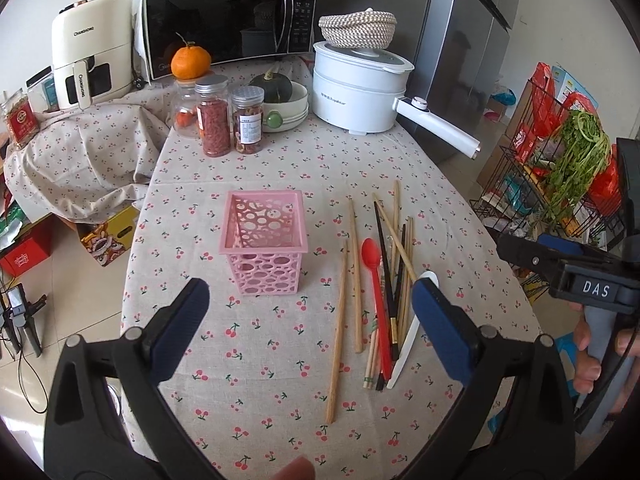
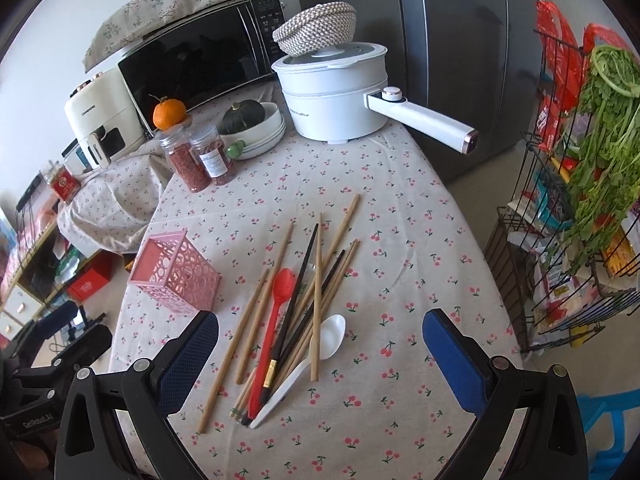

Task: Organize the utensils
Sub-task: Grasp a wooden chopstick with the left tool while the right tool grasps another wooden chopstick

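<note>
A pink perforated basket (image 1: 262, 240) stands empty on the cherry-print tablecloth; it also shows in the right wrist view (image 2: 176, 274). To its right lies a loose pile of wooden chopsticks (image 1: 352, 280) (image 2: 318, 304), black chopsticks (image 1: 386, 268) (image 2: 298, 292), a red spoon (image 1: 374, 280) (image 2: 276, 312) and a white spoon (image 1: 408, 344) (image 2: 324, 344). My left gripper (image 1: 310, 332) is open and empty, hovering in front of the basket. My right gripper (image 2: 320, 364) is open and empty above the pile; its body shows in the left wrist view (image 1: 560, 268).
At the table's far end stand jars (image 1: 216, 120), a bowl with a green squash (image 1: 280, 100), a white electric pot (image 1: 360, 88), a microwave (image 1: 224, 20) and an air fryer (image 1: 92, 48). A wire rack with greens (image 2: 592, 160) stands right of the table.
</note>
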The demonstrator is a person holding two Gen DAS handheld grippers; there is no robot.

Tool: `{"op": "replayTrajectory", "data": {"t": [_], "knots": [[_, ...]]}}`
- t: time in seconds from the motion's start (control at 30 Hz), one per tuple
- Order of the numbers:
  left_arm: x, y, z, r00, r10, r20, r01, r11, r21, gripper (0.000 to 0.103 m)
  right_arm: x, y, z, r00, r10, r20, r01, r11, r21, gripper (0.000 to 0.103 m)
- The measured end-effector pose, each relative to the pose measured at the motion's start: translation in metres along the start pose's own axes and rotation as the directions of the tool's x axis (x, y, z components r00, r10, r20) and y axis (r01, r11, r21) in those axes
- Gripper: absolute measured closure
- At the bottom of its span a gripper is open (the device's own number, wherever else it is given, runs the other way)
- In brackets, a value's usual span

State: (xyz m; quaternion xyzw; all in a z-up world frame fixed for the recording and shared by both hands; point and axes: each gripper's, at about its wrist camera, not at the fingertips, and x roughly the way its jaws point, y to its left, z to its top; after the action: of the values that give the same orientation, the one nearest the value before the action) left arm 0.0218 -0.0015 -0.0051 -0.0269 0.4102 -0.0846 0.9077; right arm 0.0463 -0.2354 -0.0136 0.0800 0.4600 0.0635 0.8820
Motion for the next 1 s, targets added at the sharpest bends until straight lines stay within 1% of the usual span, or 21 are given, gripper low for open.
{"op": "replayTrajectory", "data": {"t": [0.07, 0.1, 0.13, 0.17, 0.2, 0.23, 0.27, 0.37, 0.4, 0.43, 0.47, 0.5, 0.53, 0.57, 0.6, 0.67, 0.73, 0.93, 1.0], "knots": [[0.004, -0.006, 0.006, 0.999, -0.041, -0.024, 0.041, 0.999, 0.017, 0.01, 0.005, -0.009, 0.005, 0.999, 0.034, -0.025, -0.033, 0.999, 0.039, 0.009], [0.007, -0.009, 0.01, 0.997, -0.063, -0.038, 0.064, 0.998, 0.024, 0.012, 0.008, -0.013, 0.007, 0.998, 0.043, -0.034, -0.041, 0.998, 0.053, 0.016], [0.011, -0.012, 0.014, 0.995, -0.083, -0.057, 0.084, 0.996, 0.027, 0.019, 0.01, -0.017, 0.009, 0.998, 0.046, -0.042, -0.043, 0.997, 0.065, 0.022], [0.017, -0.014, 0.018, 0.991, -0.103, -0.084, 0.106, 0.994, 0.024, 0.026, 0.013, -0.021, 0.011, 0.998, 0.051, -0.048, -0.047, 0.996, 0.074, 0.025], [0.024, -0.018, 0.022, 0.986, -0.121, -0.111, 0.124, 0.992, 0.02, 0.033, 0.016, -0.024, 0.014, 0.997, 0.055, -0.057, -0.051, 0.995, 0.084, 0.03], [0.032, -0.022, 0.026, 0.981, -0.136, -0.14, 0.139, 0.99, 0.014, 0.037, 0.018, -0.027, 0.015, 0.996, 0.061, -0.066, -0.054, 0.994, 0.091, 0.035], [0.04, -0.027, 0.031, 0.975, -0.147, -0.164, 0.15, 0.989, 0.01, 0.043, 0.021, -0.029, 0.016, 0.995, 0.067, -0.072, -0.06, 0.993, 0.099, 0.036], [0.07, -0.044, 0.041, 0.96, -0.151, -0.236, 0.161, 0.987, 0.021, 0.052, 0.028, -0.037, 0.02, 0.992, 0.085, -0.089, -0.074, 0.99, 0.123, 0.037], [0.081, -0.049, 0.044, 0.954, -0.143, -0.263, 0.155, 0.988, 0.027, 0.057, 0.03, -0.039, 0.02, 0.992, 0.084, -0.093, -0.072, 0.989, 0.126, 0.037], [0.093, -0.054, 0.045, 0.948, -0.133, -0.289, 0.149, 0.988, 0.034, 0.06, 0.032, -0.041, 0.02, 0.992, 0.079, -0.098, -0.066, 0.989, 0.129, 0.037], [0.106, -0.057, 0.046, 0.943, -0.109, -0.314, 0.13, 0.99, 0.046, 0.068, 0.034, -0.044, 0.02, 0.992, 0.072, -0.103, -0.058, 0.989, 0.134, 0.037], [0.118, -0.06, 0.047, 0.939, -0.077, -0.334, 0.103, 0.993, 0.061, 0.077, 0.037, -0.047, 0.021, 0.992, 0.069, -0.107, -0.053, 0.988, 0.142, 0.037], [0.13, -0.062, 0.048, 0.934, -0.042, -0.354, 0.074, 0.994, 0.079, 0.081, 0.038, -0.05, 0.021, 0.991, 0.069, -0.112, -0.052, 0.987, 0.152, 0.037], [0.142, -0.064, 0.047, 0.927, 0.001, -0.375, 0.039, 0.994, 0.1, 0.088, 0.04, -0.054, 0.02, 0.991, 0.072, -0.117, -0.052, 0.985, 0.162, 0.037], [0.153, -0.065, 0.047, 0.917, 0.032, -0.396, 0.013, 0.994, 0.111, 0.091, 0.042, -0.057, 0.02, 0.99, 0.073, -0.123, -0.051, 0.984, 0.172, 0.037], [0.169, -0.065, 0.045, 0.898, 0.062, -0.436, -0.009, 0.992, 0.123, 0.093, 0.043, -0.062, 0.021, 0.989, 0.075, -0.131, -0.05, 0.982, 0.183, 0.037], [0.179, -0.068, 0.042, 0.884, 0.091, -0.459, -0.027, 0.989, 0.144, 0.093, 0.043, -0.065, 0.021, 0.988, 0.076, -0.132, -0.051, 0.982, 0.18, 0.037], [0.196, -0.069, 0.036, 0.854, 0.155, -0.497, -0.067, 0.979, 0.19, 0.094, 0.041, -0.064, 0.024, 0.989, 0.074, -0.127, -0.053, 0.985, 0.162, 0.037], [0.2, -0.071, 0.033, 0.845, 0.186, -0.501, -0.087, 0.973, 0.215, 0.094, 0.042, -0.064, 0.024, 0.989, 0.074, -0.128, -0.053, 0.986, 0.16, 0.037]]}}
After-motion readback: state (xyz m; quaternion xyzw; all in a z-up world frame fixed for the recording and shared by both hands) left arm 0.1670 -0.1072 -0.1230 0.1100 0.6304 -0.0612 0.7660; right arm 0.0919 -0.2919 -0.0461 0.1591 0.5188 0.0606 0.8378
